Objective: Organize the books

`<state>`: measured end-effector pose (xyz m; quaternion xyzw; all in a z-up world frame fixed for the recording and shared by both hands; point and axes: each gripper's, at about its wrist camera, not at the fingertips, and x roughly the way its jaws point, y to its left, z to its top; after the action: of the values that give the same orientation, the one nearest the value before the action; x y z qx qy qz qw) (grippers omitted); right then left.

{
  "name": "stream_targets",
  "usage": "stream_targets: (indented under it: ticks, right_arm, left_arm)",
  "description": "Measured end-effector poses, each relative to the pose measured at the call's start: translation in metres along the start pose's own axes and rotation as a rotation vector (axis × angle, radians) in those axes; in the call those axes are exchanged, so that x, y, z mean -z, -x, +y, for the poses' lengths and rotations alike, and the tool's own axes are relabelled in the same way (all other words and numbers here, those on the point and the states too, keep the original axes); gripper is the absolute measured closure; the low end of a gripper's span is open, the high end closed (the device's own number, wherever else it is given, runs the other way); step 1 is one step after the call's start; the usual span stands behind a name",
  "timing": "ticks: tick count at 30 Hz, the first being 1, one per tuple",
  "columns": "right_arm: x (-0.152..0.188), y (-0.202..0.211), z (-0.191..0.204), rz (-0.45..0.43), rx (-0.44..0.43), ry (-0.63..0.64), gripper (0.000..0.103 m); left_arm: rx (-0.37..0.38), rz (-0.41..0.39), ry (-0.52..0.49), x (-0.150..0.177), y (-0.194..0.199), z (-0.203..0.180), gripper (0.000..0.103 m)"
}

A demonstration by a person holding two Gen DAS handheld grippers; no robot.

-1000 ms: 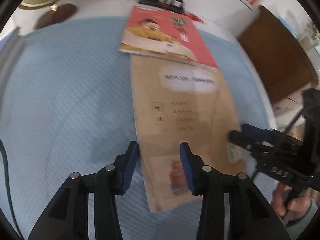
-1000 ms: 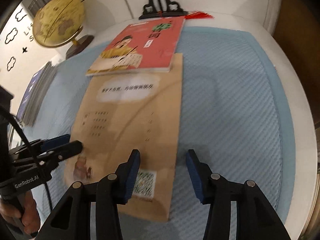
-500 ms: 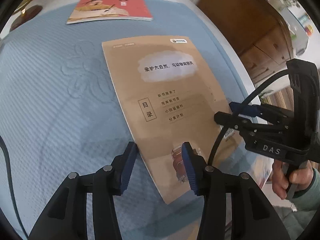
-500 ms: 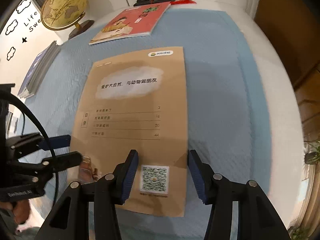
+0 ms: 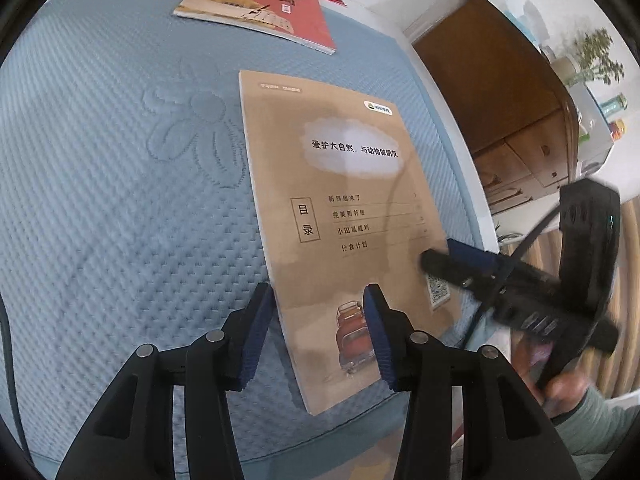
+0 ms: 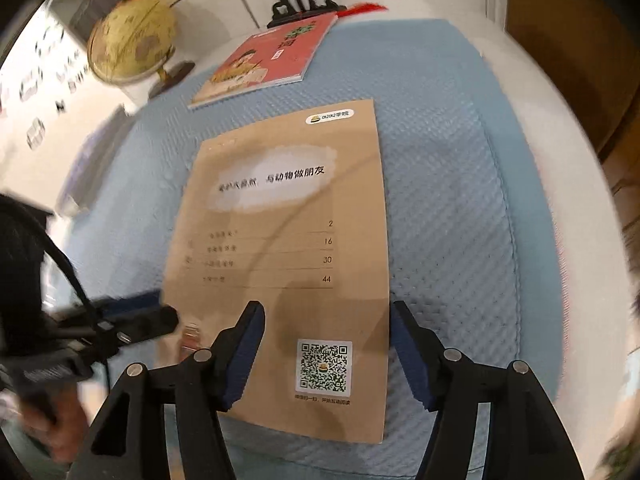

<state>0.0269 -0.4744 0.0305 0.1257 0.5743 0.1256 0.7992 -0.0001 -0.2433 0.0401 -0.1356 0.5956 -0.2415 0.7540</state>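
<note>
- Your thin tan paper-covered booklet (image 5: 340,216) lies flat on the quilted light-blue mat (image 5: 120,200), its near end close to the mat's near edge; the mat is bare to its left and right.
- A red illustrated book (image 6: 264,60) lies at the far end, apart from the booklet, beside a yellow globe (image 6: 132,40).
- The booklet's cover shows page numbers 2, 16, 30, 44 and a QR code (image 6: 324,368).
- Your left gripper (image 5: 316,332) stands parted over the booklet's near left edge, pressing nothing.
- Your right gripper (image 6: 328,352) is opening, its jaws straddling the QR corner, the pads clear of the booklet.
</note>
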Motion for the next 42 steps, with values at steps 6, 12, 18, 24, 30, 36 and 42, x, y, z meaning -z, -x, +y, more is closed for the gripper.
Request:
stream_targets:
  ticks: [6,12,18,24,30,36,42]
  right_arm:
    - [-0.009,0.017,-0.056,0.002,-0.431,-0.339,0.04]
    - [-0.01,-0.001,-0.046,0.052,-0.637,-0.423,0.04]
    - [-0.03,0.033,0.021,-0.064,-0.325,-0.1,0.06]
    - [-0.043,0.066,0.098,-0.136,-0.206,0.198,0.06]
    - [-0.034,0.059,0.166,-0.056,-0.353,0.325,0.059]
    - [-0.019,0.03,0.183,0.057,-0.354,0.359,0.042]
    - [-0.013,-0.003,0.146,0.094,-0.154,0.307,0.042]
  left_arm:
    - [0.042,-0.006,0.04,0.004,0.007,0.016,0.06]
    - [0.055,-0.002,0.045,0.008,0.011,0.02,0.06]
    - [-0.118,-0.056,0.005,0.005,0.021,-0.001,0.063]
    - [-0.09,-0.207,0.075,0.009,0.081,0.007,0.063]
    - [-0.132,-0.375,0.267,0.017,0.142,0.052,0.063]
    - [-0.333,-0.405,0.408,0.051,0.18,0.108,0.063]
    - [-0.322,-0.299,0.355,0.06,0.155,0.103,0.055]
